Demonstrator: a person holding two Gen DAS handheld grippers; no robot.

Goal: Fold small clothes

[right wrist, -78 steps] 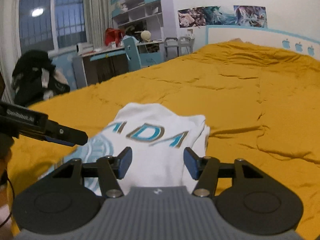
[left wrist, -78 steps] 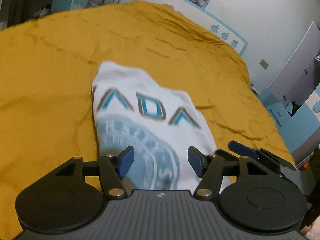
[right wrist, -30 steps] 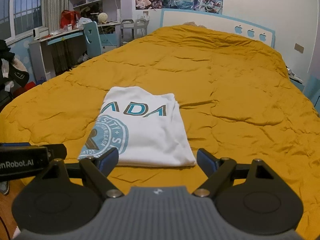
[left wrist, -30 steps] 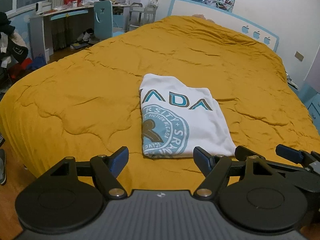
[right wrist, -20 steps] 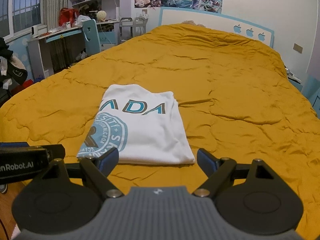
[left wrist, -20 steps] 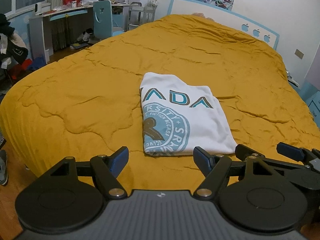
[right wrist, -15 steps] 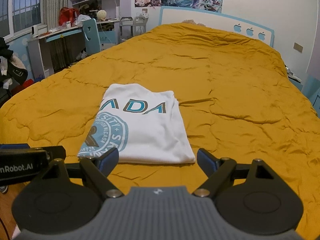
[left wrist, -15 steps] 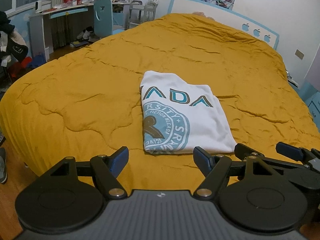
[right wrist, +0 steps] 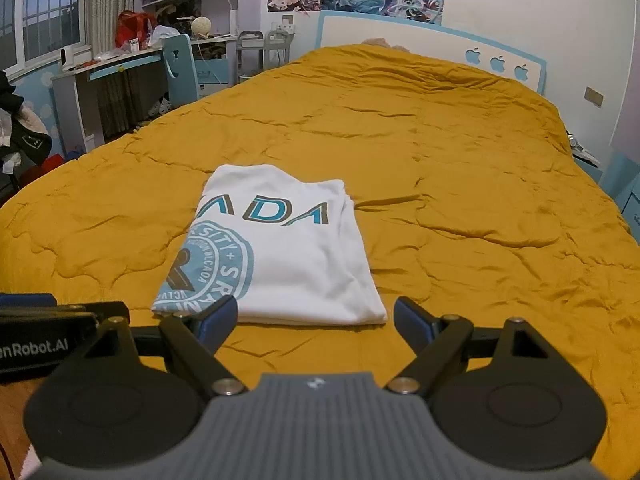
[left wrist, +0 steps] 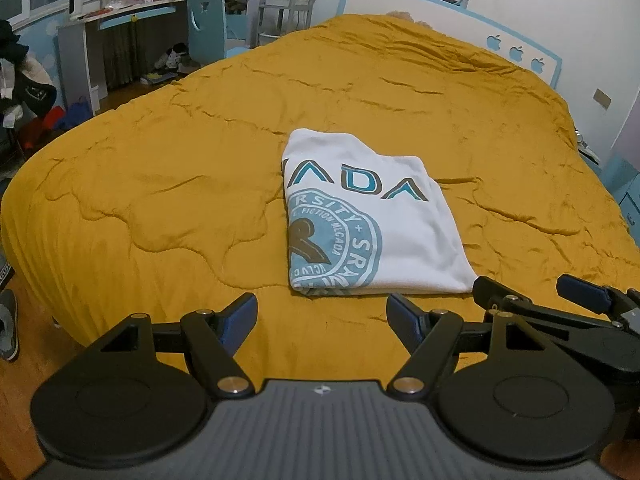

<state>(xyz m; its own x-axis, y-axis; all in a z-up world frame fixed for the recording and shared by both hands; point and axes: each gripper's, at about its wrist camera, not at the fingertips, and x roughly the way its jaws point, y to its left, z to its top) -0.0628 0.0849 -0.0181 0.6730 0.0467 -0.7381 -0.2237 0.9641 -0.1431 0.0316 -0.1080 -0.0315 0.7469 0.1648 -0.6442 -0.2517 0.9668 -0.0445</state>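
Lying folded: white T-shirt (left wrist: 372, 220) on the yellow bed (left wrist: 160, 184).
Left tongs (left wrist: 322, 318): released, empty.
Right tongs (right wrist: 316, 320): released, empty, short of the shirt.

White T-shirt (left wrist: 372, 220), folded into a compact, roughly rectangular packet, lies flat on the mustard-yellow quilt (left wrist: 168, 184), near the bed's foot edge. Printed side up: blue-and-brown block letters "ADA" run across the far half, a pale blue round seal with a dark brown figure sits below, cut off at the left fold. Left edge straight and neat; far left corner rounded, bulging a little. Layered fabric edges show along the right side. Surface smooth, few creases.
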